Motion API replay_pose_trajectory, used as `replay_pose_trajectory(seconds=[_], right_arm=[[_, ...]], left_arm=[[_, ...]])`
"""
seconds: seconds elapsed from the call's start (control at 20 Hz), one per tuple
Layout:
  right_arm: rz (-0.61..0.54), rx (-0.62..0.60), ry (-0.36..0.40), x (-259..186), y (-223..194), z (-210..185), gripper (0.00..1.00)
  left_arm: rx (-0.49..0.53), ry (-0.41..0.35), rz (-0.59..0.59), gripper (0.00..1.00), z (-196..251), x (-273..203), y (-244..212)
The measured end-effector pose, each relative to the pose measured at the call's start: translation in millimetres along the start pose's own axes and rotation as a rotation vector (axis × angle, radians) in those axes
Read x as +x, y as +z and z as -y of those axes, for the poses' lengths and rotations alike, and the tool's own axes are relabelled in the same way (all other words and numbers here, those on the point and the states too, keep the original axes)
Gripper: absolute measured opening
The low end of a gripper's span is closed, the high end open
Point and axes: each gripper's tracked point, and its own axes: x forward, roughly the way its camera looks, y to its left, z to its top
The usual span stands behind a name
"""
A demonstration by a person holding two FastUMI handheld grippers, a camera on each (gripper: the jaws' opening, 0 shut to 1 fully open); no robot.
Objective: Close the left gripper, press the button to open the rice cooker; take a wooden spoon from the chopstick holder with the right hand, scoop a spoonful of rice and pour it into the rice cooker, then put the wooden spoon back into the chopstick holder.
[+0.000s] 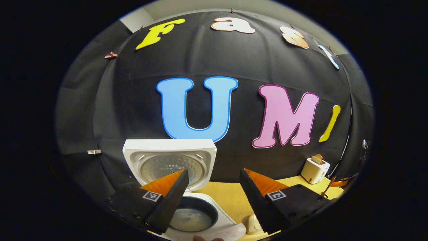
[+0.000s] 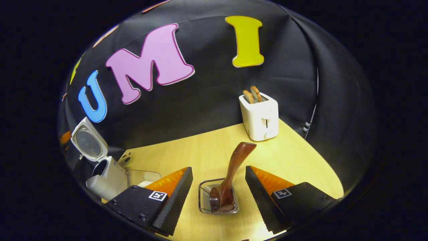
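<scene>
The white rice cooker (image 1: 217, 214) stands open, its lid (image 1: 169, 160) upright and its inner pot (image 1: 194, 214) exposed. My left gripper (image 1: 214, 172) hovers open just above and in front of it, holding nothing. In the right gripper view the cooker (image 2: 107, 180) sits at the far left. A brown wooden spoon (image 2: 234, 170) stands bowl-down in the wire chopstick holder (image 2: 203, 197), its handle leaning up and to the right. My right gripper (image 2: 219, 169) is open, one finger on each side of the spoon, neither touching it.
A white toaster (image 2: 260, 115) with two bread slices stands at the back of the yellow table (image 2: 200, 150). A clear container (image 2: 143, 177) with something white in it sits beside the cooker. The black cloth wall closes the table off behind.
</scene>
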Motion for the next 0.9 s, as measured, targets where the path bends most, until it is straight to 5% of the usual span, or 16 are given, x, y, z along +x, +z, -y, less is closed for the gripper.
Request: replay_pose_trajectory(seconds=[0.35,0.4,0.45,0.5,0.6,0.65,0.85,0.9], right_arm=[[0.028,0.023,-0.009,85,-10,20,0.9],[0.013,0.033,-0.01,92,-15,20,0.67],[0.001,0.039,-0.015,98,-20,20,0.76],[-0.009,0.041,-0.033,102,-24,23,0.51],[0.007,0.049,-0.063,100,-13,33,0.45],[0.017,0.064,-0.068,107,-14,35,0.28],[0.018,0.086,-0.036,100,-11,33,0.24],[0.024,0.095,-0.031,97,-7,32,0.12]], left_arm=[[0.035,0.072,-0.103,0.99,-9,-4,-33],[0.041,0.078,-0.112,0.99,-10,-4,-37],[0.045,0.081,-0.117,0.99,-10,-5,-38],[0.048,0.081,-0.122,0.99,-10,-6,-40],[0.059,0.083,-0.13,0.99,-12,-8,-44],[0.06,0.085,-0.133,0.99,-14,-8,-45],[0.043,0.09,-0.137,0.99,-19,-9,-47],[0.04,0.088,-0.138,0.99,-19,-9,-48]])
